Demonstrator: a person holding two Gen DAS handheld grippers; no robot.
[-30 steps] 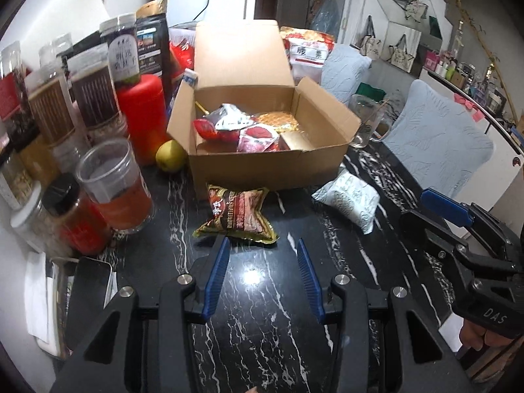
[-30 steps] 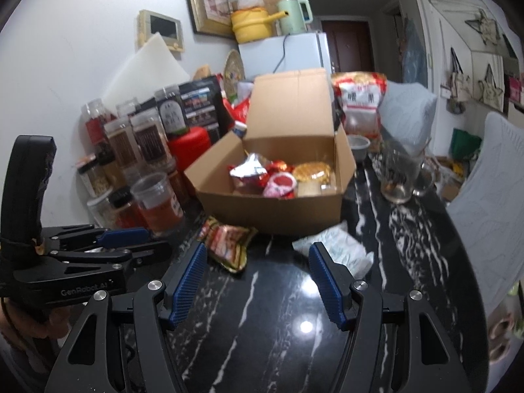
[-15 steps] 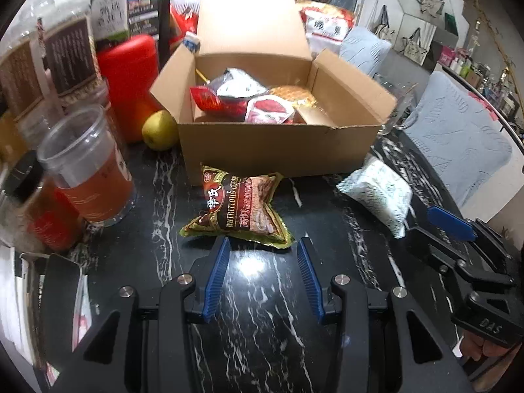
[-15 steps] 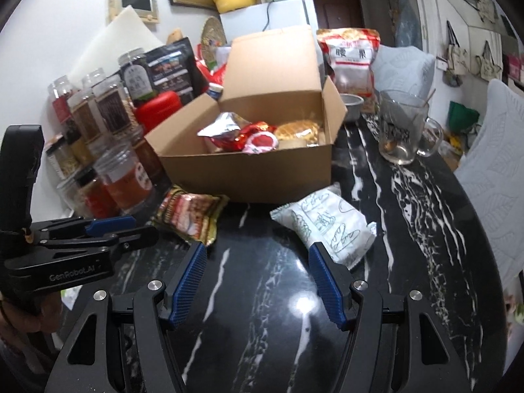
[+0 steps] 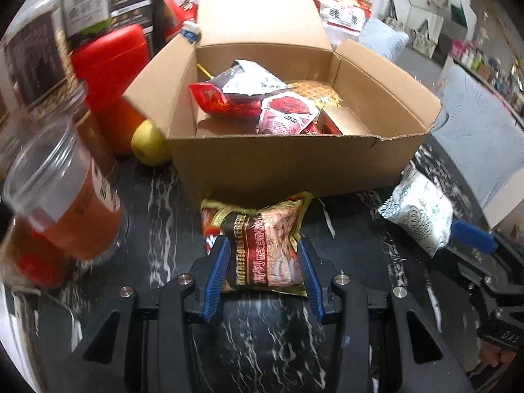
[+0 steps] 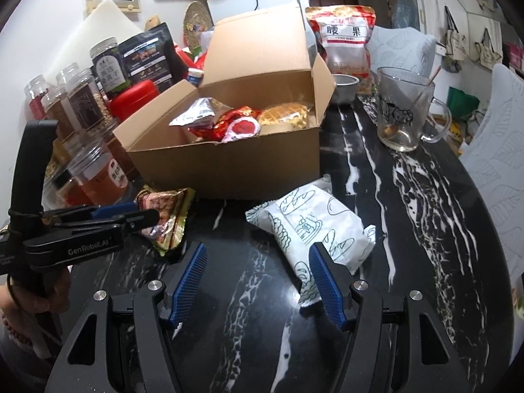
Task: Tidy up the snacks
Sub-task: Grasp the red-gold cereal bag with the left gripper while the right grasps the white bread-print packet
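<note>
Left wrist view: left gripper (image 5: 264, 270) low over the black marble table (image 5: 255, 344), blue fingers (image 5: 216, 275) set narrow on either side of the brown and gold snack packet (image 5: 265, 245). Packet lies flat on the table, far end touching the front wall of the cardboard box (image 5: 278, 167). Pads look right at the packet's sides but I cannot tell if they press on it yet. Box open, lid flap standing up at the back; inside a red and silver foil pouch (image 5: 239, 91), a small red sachet (image 5: 285, 116), a waffle pack (image 5: 311, 90). Yellow-green fruit (image 5: 149, 142) just beside the box's left corner, red canister (image 5: 111, 75) behind it, clear jar with orange contents (image 5: 65, 209) at left (blurred). White printed bread packet (image 5: 419, 214) on the table at right, the right gripper's blue fingertip (image 5: 471, 234) just beside it.

Right wrist view: right gripper (image 6: 257, 281) fingers mid-wide, nothing clamped. White printed bread packet (image 6: 317, 226) lies on the table (image 6: 409, 229) in front of the box (image 6: 229, 167), its near end at the right-hand finger (image 6: 324, 281), mostly outside the gap; left-hand finger clear of it. Left gripper (image 6: 131, 216) enters from the left edge, held by a hand (image 6: 36, 294), tips around the brown and gold snack packet (image 6: 167, 216). Glass mug (image 6: 406, 111) right of the box, cashew bag (image 6: 344, 32) behind, spice jars (image 6: 78, 98) at left
</note>
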